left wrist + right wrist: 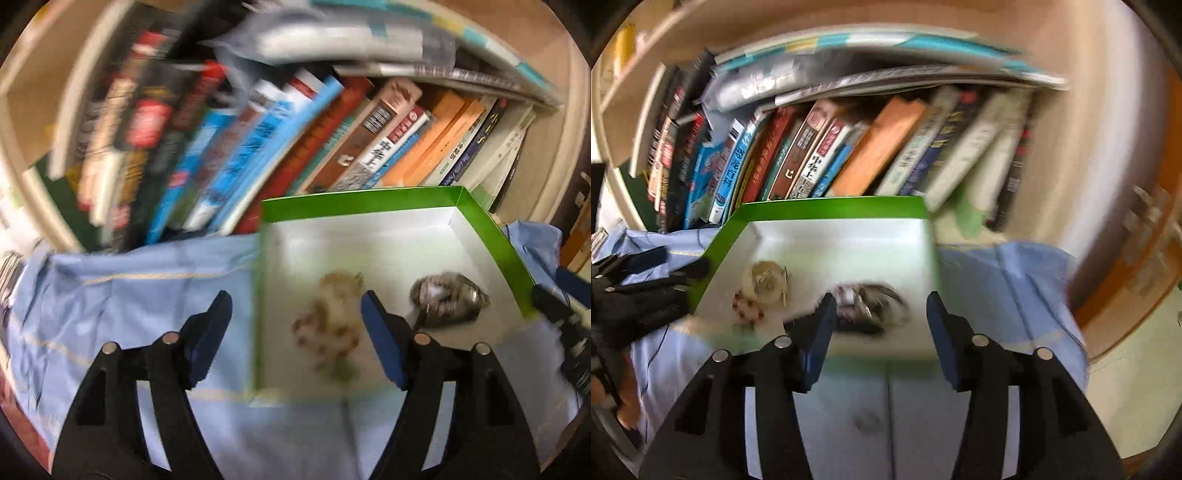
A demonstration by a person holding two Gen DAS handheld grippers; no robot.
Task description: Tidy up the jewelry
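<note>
A shallow box with green rim (pixel 362 201) and white floor lies on a light blue cloth (pixel 129 295). Inside it lie a blurred gold and reddish bead jewelry pile (pixel 328 325) and a silvery grey jewelry pile (pixel 448 301). My left gripper (pixel 295 306) is open and empty, straddling the box's left wall. In the right wrist view the box (pixel 831 206) holds the gold pile (pixel 764 286) and the silvery pile (pixel 871 301). My right gripper (pixel 882 306) is open and empty over the box's near right part.
A wooden bookshelf with leaning books (pixel 332 140) stands right behind the box; it also shows in the right wrist view (pixel 871 147). Stacked magazines (pixel 886 77) lie on top of the books. The other gripper (pixel 635 295) shows at the left.
</note>
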